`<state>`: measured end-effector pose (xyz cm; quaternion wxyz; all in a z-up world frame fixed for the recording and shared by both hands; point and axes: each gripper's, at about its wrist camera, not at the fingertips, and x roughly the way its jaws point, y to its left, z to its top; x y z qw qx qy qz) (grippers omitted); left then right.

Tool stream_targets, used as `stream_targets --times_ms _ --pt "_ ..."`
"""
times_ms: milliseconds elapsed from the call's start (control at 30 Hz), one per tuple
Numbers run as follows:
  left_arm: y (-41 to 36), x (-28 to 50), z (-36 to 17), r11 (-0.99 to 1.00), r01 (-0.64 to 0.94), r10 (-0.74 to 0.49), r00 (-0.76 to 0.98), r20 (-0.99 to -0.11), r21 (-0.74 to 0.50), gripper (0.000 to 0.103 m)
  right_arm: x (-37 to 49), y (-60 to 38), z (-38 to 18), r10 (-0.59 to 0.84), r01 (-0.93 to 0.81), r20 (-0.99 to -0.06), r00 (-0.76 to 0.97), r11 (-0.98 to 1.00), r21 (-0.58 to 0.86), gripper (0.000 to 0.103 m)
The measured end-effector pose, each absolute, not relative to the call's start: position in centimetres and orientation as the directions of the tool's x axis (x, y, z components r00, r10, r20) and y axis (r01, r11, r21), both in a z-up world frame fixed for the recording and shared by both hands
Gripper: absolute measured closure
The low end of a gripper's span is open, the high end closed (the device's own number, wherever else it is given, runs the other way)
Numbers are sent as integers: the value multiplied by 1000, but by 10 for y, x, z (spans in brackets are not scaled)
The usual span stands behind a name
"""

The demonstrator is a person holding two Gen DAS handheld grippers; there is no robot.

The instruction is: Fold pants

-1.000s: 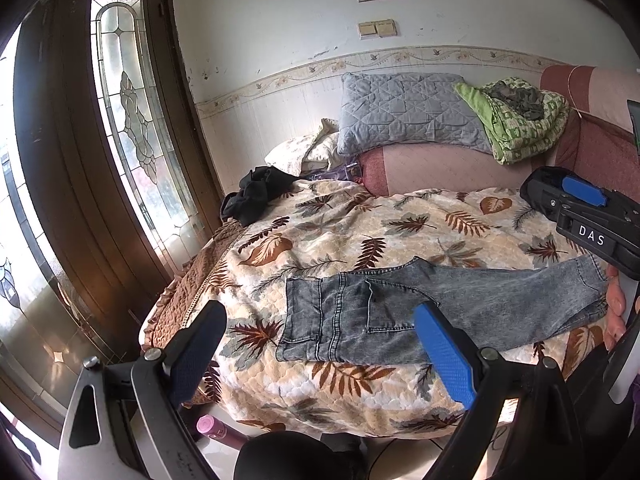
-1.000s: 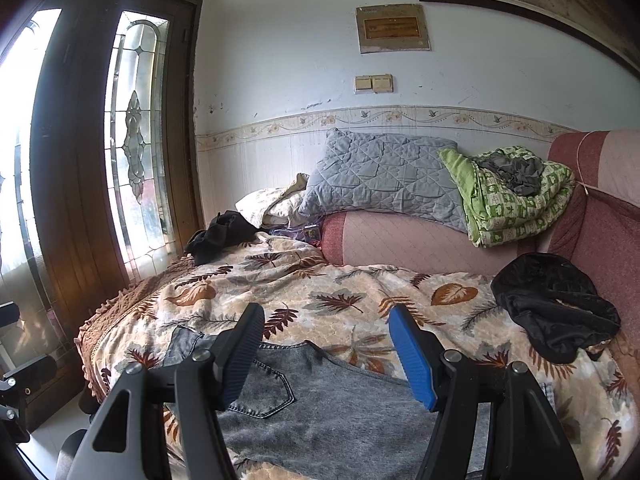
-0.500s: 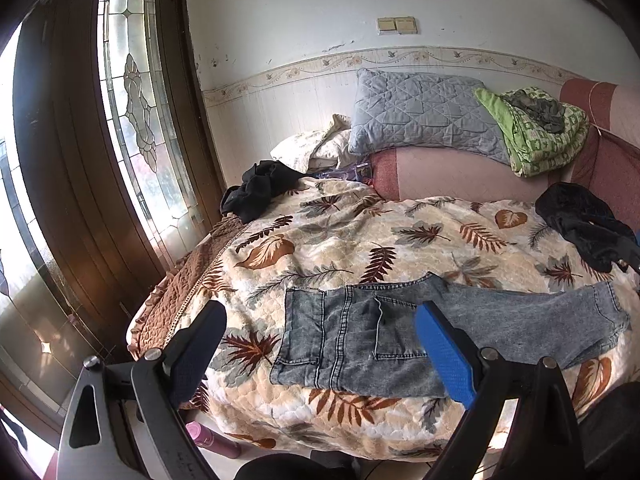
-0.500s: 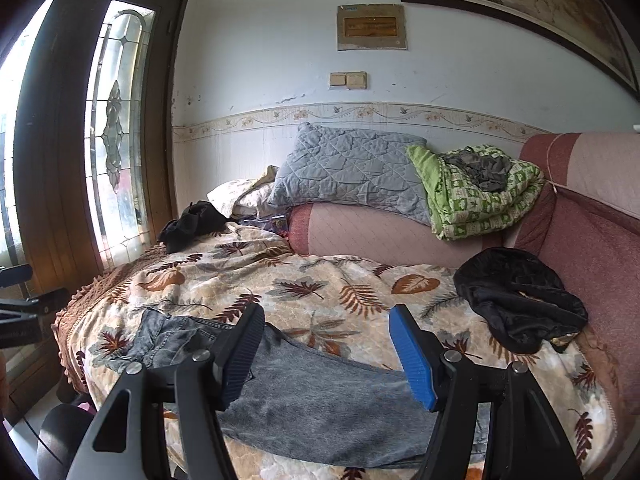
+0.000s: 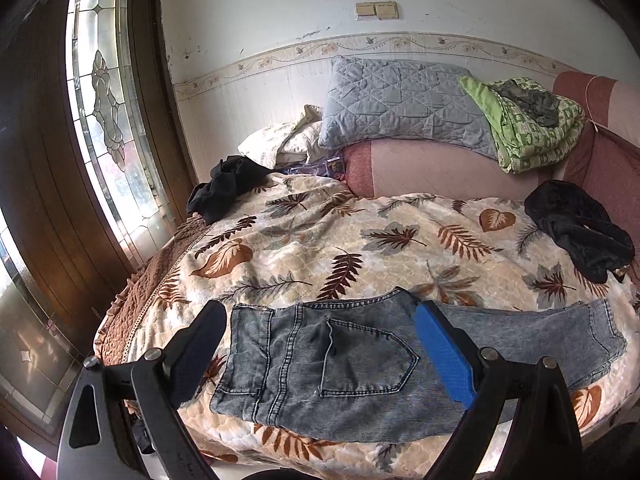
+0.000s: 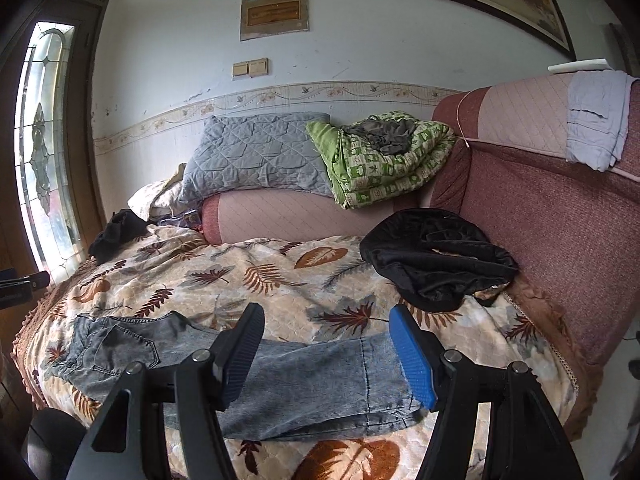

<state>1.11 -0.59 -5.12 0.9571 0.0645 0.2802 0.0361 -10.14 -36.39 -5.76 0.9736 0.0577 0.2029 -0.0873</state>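
The pants (image 5: 360,368) lie flat on the bed (image 5: 320,240), near its front edge, already doubled leg on leg as far as can be judged, with their long axis running left to right across both views. The waist end with the back pocket (image 5: 366,360) sits to the left, the leg cuffs (image 6: 396,376) to the right. That axis is what the next move depends on: each tool faces one end of it. The left tool (image 5: 320,354) hangs over the waist and pocket, its jaws wide apart and gripping nothing, the cloth showing between them but untouched. The right tool (image 6: 326,354) hangs over the cuff end, jaws likewise parted and empty, its blue pad just above the hem. So the left hand is nearer the waistband and the right hand nearer the cuffs, and neither has cloth pinched yet. In my judgement the likely fold carries one end along the long axis onto the other, so the cuffs would travel leftward toward the waist, or the reverse. A black garment (image 6: 436,256) lies farther back on the right, well apart from the pants, and another dark heap (image 5: 224,188) sits at the far left.
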Motion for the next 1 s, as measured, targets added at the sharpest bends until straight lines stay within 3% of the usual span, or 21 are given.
stream_targets --times_ms 433,1000 --pt "-51 13 -55 987 68 25 832 -554 148 8 -90 -352 -74 -72 134 -436 897 984 114 35" --pt "-19 -16 -44 994 48 11 850 -527 98 8 -92 -284 -60 34 -2 -413 910 997 76 35"
